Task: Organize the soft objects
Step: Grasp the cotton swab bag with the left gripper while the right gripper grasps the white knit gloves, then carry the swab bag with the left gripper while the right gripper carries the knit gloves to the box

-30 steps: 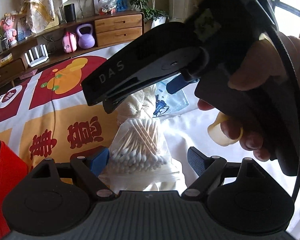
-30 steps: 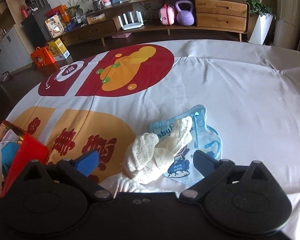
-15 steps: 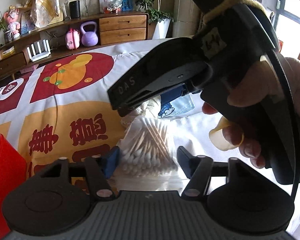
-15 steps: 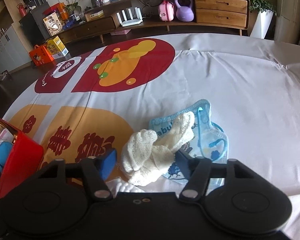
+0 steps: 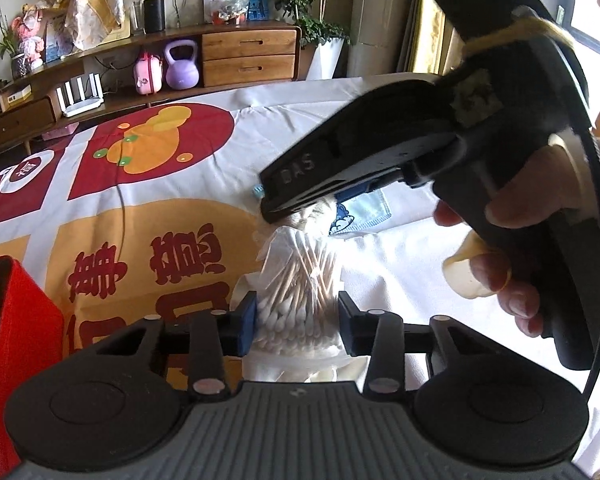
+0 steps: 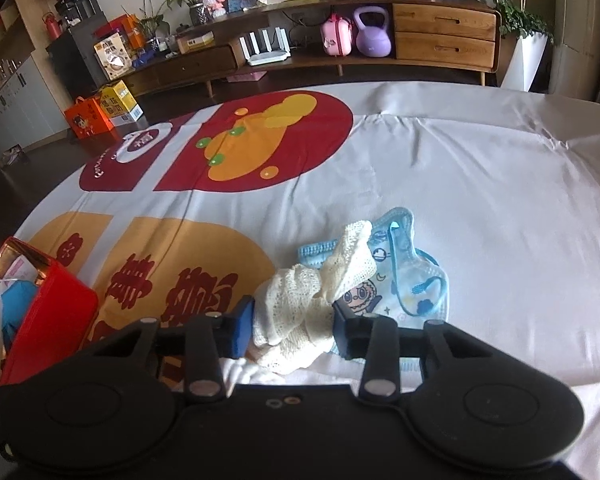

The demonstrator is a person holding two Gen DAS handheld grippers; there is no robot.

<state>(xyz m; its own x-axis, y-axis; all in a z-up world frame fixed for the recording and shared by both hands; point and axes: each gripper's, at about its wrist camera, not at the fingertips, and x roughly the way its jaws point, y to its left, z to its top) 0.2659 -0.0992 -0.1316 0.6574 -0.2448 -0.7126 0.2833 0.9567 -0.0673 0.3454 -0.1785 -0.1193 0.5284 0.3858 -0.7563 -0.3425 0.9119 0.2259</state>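
My left gripper (image 5: 297,326) is shut on a clear bag of cotton swabs (image 5: 300,280) lying on the table. My right gripper (image 6: 293,330) is shut on a cream knitted cloth (image 6: 304,304) that lies partly on a blue printed bib (image 6: 404,280). In the left wrist view the right gripper's body (image 5: 400,152) and the hand holding it fill the upper right, just beyond the swab bag; the cream cloth (image 5: 320,216) shows under it.
A red box (image 6: 48,316) with blue and white items inside stands at the left table edge; it also shows in the left wrist view (image 5: 16,328). The tablecloth (image 6: 460,184) has red and orange prints. A wooden sideboard (image 6: 420,36) lines the far wall.
Both grippers have closed from wide open: the left one onto the cotton swab bag, the right one onto the cream knitted cloth. Both moved slightly forward.
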